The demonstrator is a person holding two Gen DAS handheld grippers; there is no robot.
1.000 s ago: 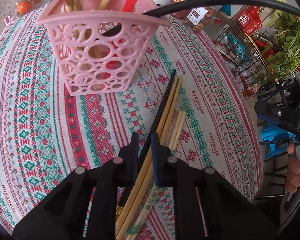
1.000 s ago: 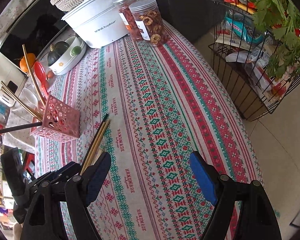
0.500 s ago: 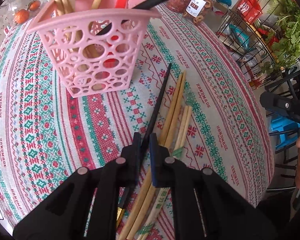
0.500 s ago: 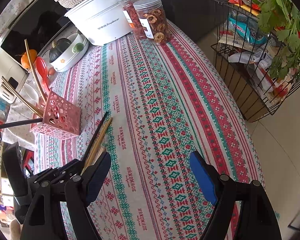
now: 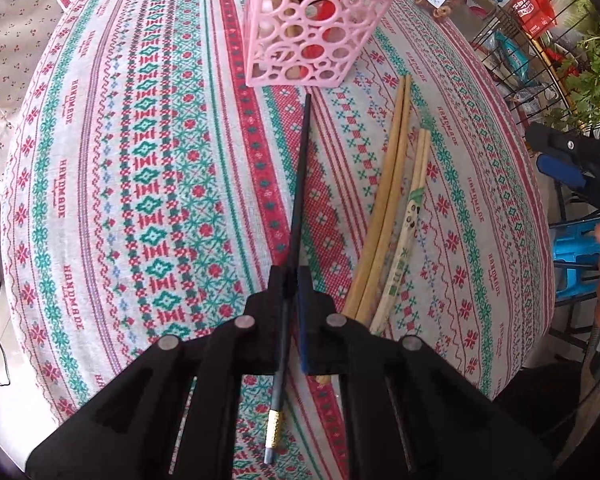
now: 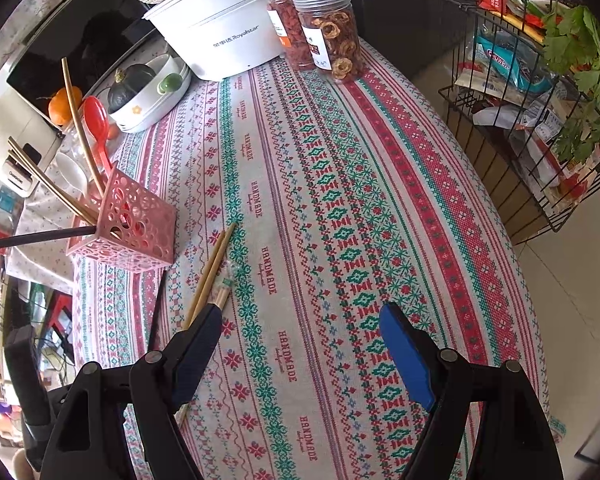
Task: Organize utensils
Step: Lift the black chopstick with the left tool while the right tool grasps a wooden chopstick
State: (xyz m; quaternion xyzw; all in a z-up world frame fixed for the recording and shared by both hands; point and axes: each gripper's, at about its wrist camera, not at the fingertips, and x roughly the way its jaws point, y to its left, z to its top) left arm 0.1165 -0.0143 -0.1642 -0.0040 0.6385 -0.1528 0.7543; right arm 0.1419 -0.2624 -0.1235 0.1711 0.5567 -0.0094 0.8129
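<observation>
Holding the black chopstick point(image 5: 298, 184) tight, the left gripper point(image 5: 292, 276) has its jaws closed on it, with almost no gap between them. The grip sits nearer the gold end point(image 5: 274, 430) than the tip. The thin tip points at the pink basket point(image 5: 312, 28) and stops just short of its bottom edge. I cannot tell if the tip is off the cloth point(image 5: 140, 160) yet.

To the right of the basket's near corner lie the other sticks: two long tan ones point(image 5: 384, 208) side by side, and two short pale ones point(image 5: 412, 216) with green print just beside them. They are close to the black one, but not touching it.

The right gripper point(image 6: 300, 332) has its jaws wide apart and holds nothing. It hangs over the cloth, well away from the basket.

To do this step well, I think the stick should go up first, then tip so the thin end points down into the basket's open top. The basket looks light and already has sticks point(image 6: 48, 184), a red spoon point(image 6: 98, 128) and a dark rod point(image 6: 36, 236) leaning in it, so a bump could knock it over. Go in slow, at a free spot.
</observation>
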